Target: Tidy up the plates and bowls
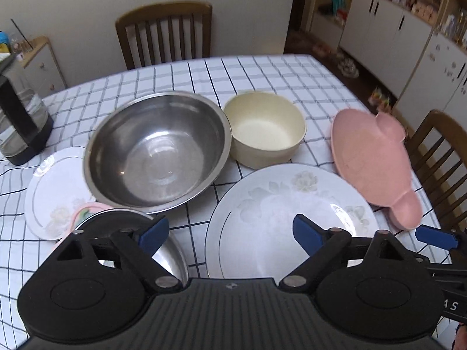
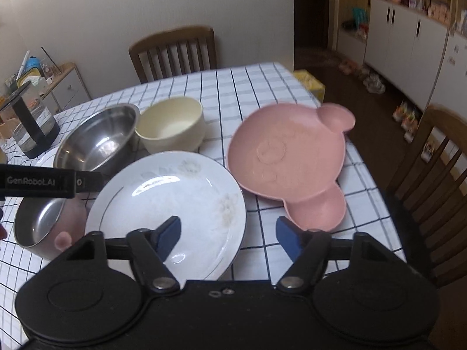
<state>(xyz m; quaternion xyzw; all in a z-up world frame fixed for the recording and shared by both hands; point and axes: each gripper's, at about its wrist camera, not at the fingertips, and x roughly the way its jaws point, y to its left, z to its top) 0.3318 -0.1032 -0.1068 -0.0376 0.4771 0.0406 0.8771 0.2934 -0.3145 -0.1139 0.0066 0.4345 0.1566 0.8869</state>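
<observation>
A large steel bowl [image 1: 157, 151] [image 2: 97, 138] sits mid-table with a cream bowl [image 1: 264, 129] [image 2: 172, 125] to its right. A big white floral plate [image 1: 292, 221] [image 2: 169, 201] lies in front. A pink bear-shaped dish [image 1: 373, 169] [image 2: 292, 160] lies at the right. A smaller white plate [image 1: 57, 195] lies at the left. A small steel bowl with a pink outside [image 1: 169, 250] [image 2: 43, 224] sits near left. My left gripper [image 1: 230, 233] is open above the table's near edge. My right gripper [image 2: 227, 233] is open over the big plate's right rim.
A glass kettle with a black handle [image 1: 20, 122] [image 2: 32, 125] stands at the table's left. Wooden chairs stand at the far side [image 1: 165, 33] and the right side [image 2: 432, 157]. White cabinets [image 2: 408, 43] line the right wall.
</observation>
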